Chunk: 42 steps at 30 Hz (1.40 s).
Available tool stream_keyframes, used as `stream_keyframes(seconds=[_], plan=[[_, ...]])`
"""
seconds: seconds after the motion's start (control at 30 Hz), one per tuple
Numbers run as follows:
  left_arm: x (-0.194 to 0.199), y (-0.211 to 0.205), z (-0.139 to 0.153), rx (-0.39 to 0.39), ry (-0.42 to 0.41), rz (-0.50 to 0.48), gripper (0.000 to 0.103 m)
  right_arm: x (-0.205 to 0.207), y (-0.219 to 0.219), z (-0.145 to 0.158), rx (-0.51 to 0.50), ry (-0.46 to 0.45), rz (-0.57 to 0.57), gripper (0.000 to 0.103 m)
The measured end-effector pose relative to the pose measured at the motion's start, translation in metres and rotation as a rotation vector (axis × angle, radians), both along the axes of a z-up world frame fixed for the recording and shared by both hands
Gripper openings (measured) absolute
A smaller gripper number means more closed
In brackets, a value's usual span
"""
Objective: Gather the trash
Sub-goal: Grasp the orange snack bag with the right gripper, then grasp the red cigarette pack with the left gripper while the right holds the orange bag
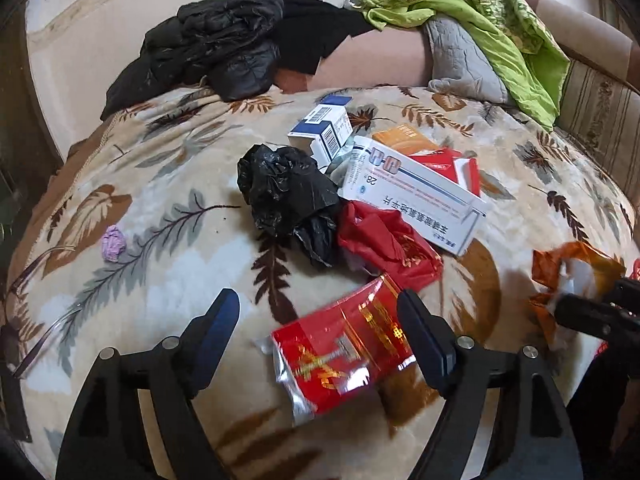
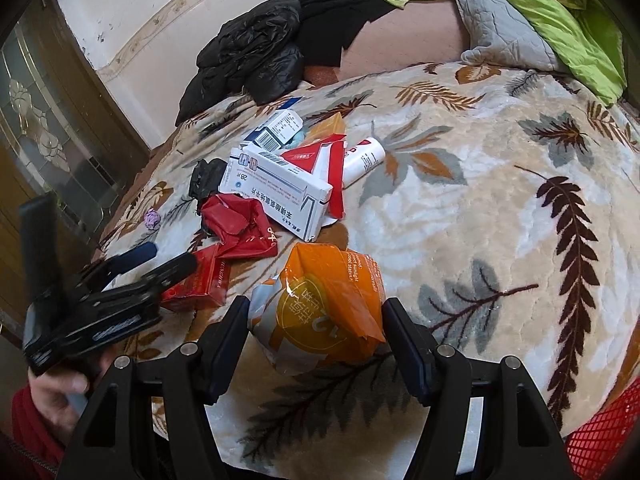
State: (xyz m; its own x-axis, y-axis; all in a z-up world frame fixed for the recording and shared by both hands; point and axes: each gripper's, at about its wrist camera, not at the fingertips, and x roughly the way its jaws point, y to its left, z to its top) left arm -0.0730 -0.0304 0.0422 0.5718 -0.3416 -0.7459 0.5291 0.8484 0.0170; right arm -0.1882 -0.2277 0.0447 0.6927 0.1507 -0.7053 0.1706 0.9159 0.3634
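Right wrist view: my right gripper (image 2: 314,320), fingers spread, straddles the orange packet (image 2: 324,312); the left gripper (image 1: 320,320), also spread, brackets the red pack (image 1: 340,344) ahead.

The left hand-held gripper (image 1: 320,316) hangs spread wide above the bed (image 1: 168,200), a red cigarette pack (image 1: 340,344) between its fingers. Ahead lie a red wrapper (image 1: 384,244) and a black bag (image 1: 284,196); an orange packet (image 1: 572,276) sits to its right.
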Motion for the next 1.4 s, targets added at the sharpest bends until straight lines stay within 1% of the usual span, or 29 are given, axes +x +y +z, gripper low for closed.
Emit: stream_keyframes(seconds=[0.03, 0.1, 0.2, 0.23, 0.27, 0.33, 0.4, 0.5, 0.57, 0.63, 0.7, 0.73, 0.8, 0.83, 0.9, 0.97, 1.0, 1.07, 1.13, 1.17, 1.2, 1.3, 1.4], plan=[[0.003, 0.001, -0.003, -0.018, 0.036, -0.007, 0.080, 0.000, 0.000, 0.000, 0.001, -0.001, 0.001, 0.072], [0.008, 0.004, -0.011, -0.052, 0.140, -0.030, 0.080, -0.002, -0.001, 0.001, -0.001, -0.006, 0.000, 0.072], [0.001, 0.011, -0.008, -0.091, 0.169, -0.065, 0.080, -0.005, -0.004, 0.001, 0.002, -0.010, -0.010, 0.072], [-0.003, 0.014, -0.009, -0.119, 0.208, -0.095, 0.080, -0.005, -0.005, 0.001, 0.006, -0.009, -0.014, 0.072], [-0.005, 0.015, -0.009, -0.124, 0.220, -0.106, 0.080, -0.006, -0.006, 0.001, 0.008, -0.010, -0.015, 0.072], [-0.017, 0.015, -0.008, -0.095, 0.186, -0.119, 0.080, -0.008, -0.006, 0.002, 0.006, -0.014, -0.018, 0.072], [-0.026, 0.011, -0.007, -0.083, 0.176, -0.153, 0.080, -0.010, -0.005, 0.003, 0.001, -0.020, -0.018, 0.072], [-0.034, 0.000, -0.010, -0.017, 0.141, -0.181, 0.080, -0.011, -0.004, 0.003, -0.003, -0.022, -0.016, 0.072], [-0.036, -0.005, -0.012, 0.022, 0.113, -0.178, 0.080, -0.011, -0.004, 0.003, -0.011, -0.023, -0.016, 0.072], [-0.033, -0.006, -0.013, 0.031, 0.107, -0.168, 0.080, -0.011, -0.003, 0.004, -0.019, -0.025, -0.015, 0.072], [-0.027, -0.008, -0.016, 0.049, 0.095, -0.126, 0.079, -0.012, -0.003, 0.003, -0.023, -0.024, -0.016, 0.072], [-0.025, -0.011, -0.019, 0.066, 0.098, -0.108, 0.072, -0.012, -0.003, 0.003, -0.022, -0.024, -0.017, 0.072], [-0.026, -0.015, -0.022, 0.087, 0.096, -0.104, 0.070, -0.012, -0.003, 0.003, -0.025, -0.025, -0.016, 0.072], [-0.031, -0.019, -0.022, 0.102, 0.070, -0.109, 0.068, -0.012, -0.003, 0.003, -0.026, -0.026, -0.015, 0.072], [-0.036, -0.019, -0.020, 0.109, 0.048, -0.110, 0.066, -0.012, -0.003, 0.003, -0.032, -0.027, -0.012, 0.072], [-0.042, -0.019, -0.015, 0.099, 0.018, -0.085, 0.065, -0.012, -0.002, 0.003, -0.037, -0.028, -0.012, 0.072], [-0.045, -0.018, -0.011, 0.075, 0.006, -0.086, 0.065, -0.012, -0.002, 0.004, -0.039, -0.030, -0.012, 0.072], [-0.054, -0.017, 0.003, 0.004, -0.035, -0.082, 0.064, -0.013, 0.000, 0.005, -0.046, -0.036, -0.013, 0.072], [-0.058, -0.012, 0.014, -0.084, -0.048, -0.062, 0.064, -0.014, 0.001, 0.006, -0.056, -0.043, -0.016, 0.072], [-0.060, -0.011, 0.016, -0.107, -0.049, -0.051, 0.064, -0.014, 0.002, 0.007, -0.063, -0.050, -0.018, 0.072], [-0.059, -0.011, 0.018, -0.121, -0.054, -0.038, 0.064, -0.014, 0.003, 0.008, -0.067, -0.055, -0.021, 0.072], [-0.058, -0.012, 0.022, -0.126, -0.091, 0.005, 0.064, -0.015, 0.003, 0.010, -0.074, -0.059, -0.026, 0.072], [-0.055, -0.009, 0.024, -0.144, -0.090, 0.025, 0.064, -0.014, 0.003, 0.009, -0.074, -0.058, -0.027, 0.072]])
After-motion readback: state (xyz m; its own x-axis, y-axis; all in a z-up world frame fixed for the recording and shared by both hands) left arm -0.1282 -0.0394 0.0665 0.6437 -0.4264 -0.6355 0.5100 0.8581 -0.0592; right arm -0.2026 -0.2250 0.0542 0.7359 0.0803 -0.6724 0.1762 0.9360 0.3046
